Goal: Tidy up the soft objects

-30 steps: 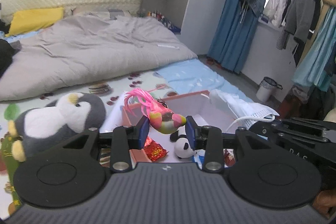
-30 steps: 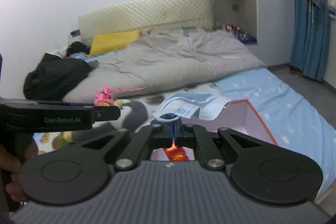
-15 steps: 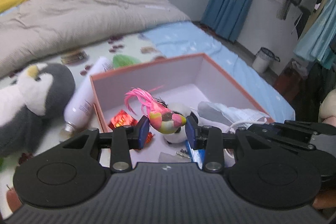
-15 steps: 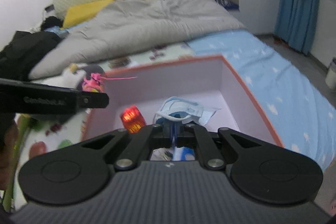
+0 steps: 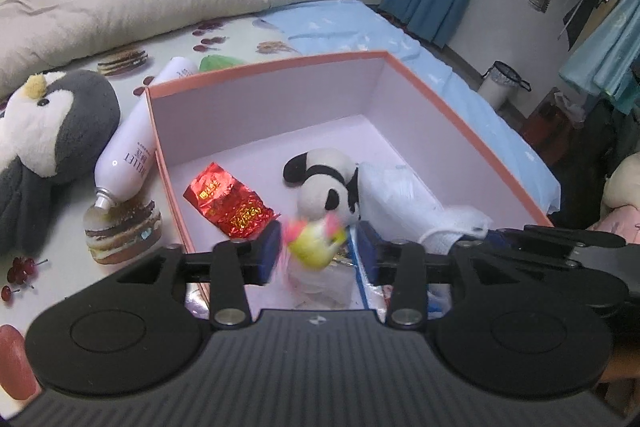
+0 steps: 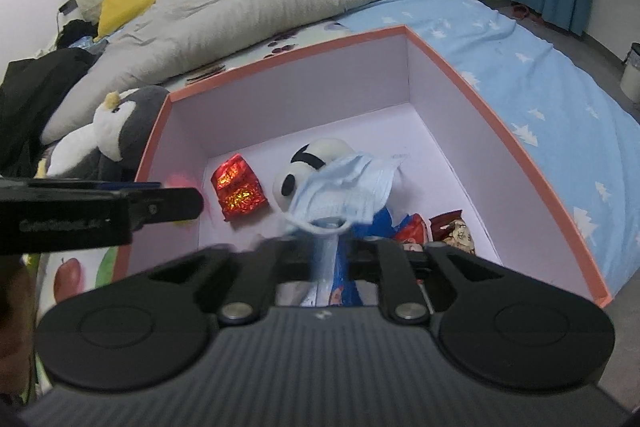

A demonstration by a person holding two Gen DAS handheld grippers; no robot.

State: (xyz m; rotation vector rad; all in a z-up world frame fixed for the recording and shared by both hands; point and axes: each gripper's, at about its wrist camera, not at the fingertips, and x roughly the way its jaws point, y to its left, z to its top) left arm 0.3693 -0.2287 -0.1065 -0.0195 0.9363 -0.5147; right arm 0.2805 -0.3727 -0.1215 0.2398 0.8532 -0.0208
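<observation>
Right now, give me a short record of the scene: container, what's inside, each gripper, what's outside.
container: open pink box on the bed
inside: panda plush, red foil packet, snack packets
left gripper: jaws just opened, pink-and-yellow bird toy loose between them
right gripper: jaws just opened, blue face mask slipping out
outside: penguin plush, white bottle

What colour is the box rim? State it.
The box rim is salmon orange, with pale lilac-white walls inside. The right wrist view shows it best.

blurred: bird toy | hidden: panda plush partly under face mask | cut off: penguin plush
</observation>
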